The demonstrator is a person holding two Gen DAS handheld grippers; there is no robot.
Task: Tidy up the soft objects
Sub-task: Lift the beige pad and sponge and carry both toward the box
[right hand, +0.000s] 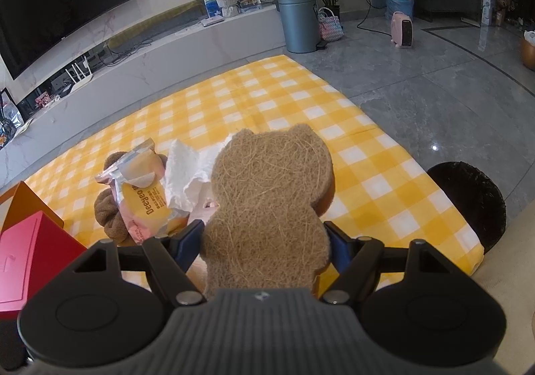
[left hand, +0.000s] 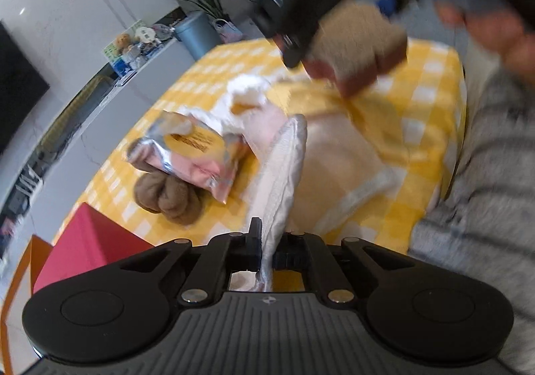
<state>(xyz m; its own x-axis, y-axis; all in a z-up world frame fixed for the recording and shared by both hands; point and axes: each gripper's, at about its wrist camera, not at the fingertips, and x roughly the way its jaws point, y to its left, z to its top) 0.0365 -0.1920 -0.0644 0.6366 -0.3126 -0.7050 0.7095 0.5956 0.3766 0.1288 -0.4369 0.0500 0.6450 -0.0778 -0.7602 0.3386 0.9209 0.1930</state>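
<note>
My left gripper (left hand: 267,251) is shut on the end of a white cloth strip (left hand: 284,174) that runs away from it over a beige cloth (left hand: 341,157). My right gripper (right hand: 267,241) is shut on a brown bear-shaped fibre sponge (right hand: 267,201), held above the yellow checked tablecloth (right hand: 267,91); the left wrist view shows the sponge (left hand: 361,40) blurred at the top. On the tablecloth lie a pink and yellow wipes packet (right hand: 147,194), a brown fluffy scrunchie (right hand: 110,211) partly under it, and crumpled white tissue (right hand: 187,171).
A red box (right hand: 30,251) with an orange box (right hand: 26,204) behind it stands at the table's left edge. A black round stool (right hand: 468,204) sits off the right edge. A person's striped grey sleeve (left hand: 485,174) fills the right of the left wrist view.
</note>
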